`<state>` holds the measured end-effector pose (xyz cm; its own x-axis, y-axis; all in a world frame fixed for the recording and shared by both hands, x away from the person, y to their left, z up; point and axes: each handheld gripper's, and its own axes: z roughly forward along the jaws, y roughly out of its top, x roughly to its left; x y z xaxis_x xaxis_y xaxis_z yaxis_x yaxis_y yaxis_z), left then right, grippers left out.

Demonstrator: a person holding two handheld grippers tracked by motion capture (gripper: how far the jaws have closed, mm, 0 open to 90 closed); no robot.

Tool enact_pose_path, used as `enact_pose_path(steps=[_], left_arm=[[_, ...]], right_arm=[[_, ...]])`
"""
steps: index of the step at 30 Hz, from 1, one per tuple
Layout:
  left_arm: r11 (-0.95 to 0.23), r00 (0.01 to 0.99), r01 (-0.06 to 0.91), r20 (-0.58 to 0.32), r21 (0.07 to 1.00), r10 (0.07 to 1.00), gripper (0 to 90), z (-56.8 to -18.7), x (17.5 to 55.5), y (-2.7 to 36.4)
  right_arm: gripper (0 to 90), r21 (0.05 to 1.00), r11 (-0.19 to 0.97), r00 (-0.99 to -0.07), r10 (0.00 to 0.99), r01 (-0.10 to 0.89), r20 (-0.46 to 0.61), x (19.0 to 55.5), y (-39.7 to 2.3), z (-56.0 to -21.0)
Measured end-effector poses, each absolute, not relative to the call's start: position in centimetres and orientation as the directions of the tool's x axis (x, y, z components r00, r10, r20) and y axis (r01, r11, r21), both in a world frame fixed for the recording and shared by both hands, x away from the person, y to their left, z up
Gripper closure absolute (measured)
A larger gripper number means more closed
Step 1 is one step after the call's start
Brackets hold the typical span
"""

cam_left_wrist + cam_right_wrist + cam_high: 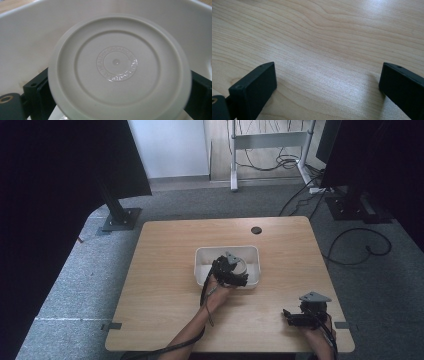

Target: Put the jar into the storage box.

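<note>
Currently your left tongs (234,270) sit inside white tub (252,251) at centre of wooden counter (165,270). Left gripper view: round grey-white lid (117,65), embossed ring text at its centre, sits between both black jaws, one at each edge; jaws closed on it, tub wall behind. Your right tongs (295,317) rest low over near right corner of counter, well apart from tub. Right gripper view: jaws spread wide, nothing between them, bare wood grain (324,50) beneath.

Soft, even daylight; dark upper corners; faint glare on the blurred lid (117,62).
</note>
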<state>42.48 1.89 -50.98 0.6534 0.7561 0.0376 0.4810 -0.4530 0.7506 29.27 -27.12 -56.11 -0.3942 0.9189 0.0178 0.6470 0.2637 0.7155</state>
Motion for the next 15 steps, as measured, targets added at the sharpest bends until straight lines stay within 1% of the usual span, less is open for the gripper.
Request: enact_pose_path(steps=[15], left_arm=[[-0.460, 0.668, 0.462, 0.044, 0.759, 0.743, 5.6, -50.28, 41.44, 2.83]], right_arm=[[0.9, 0.716, 0.263, -0.394, 0.919, 0.647, 0.018, 29.27, -27.12, -56.11]])
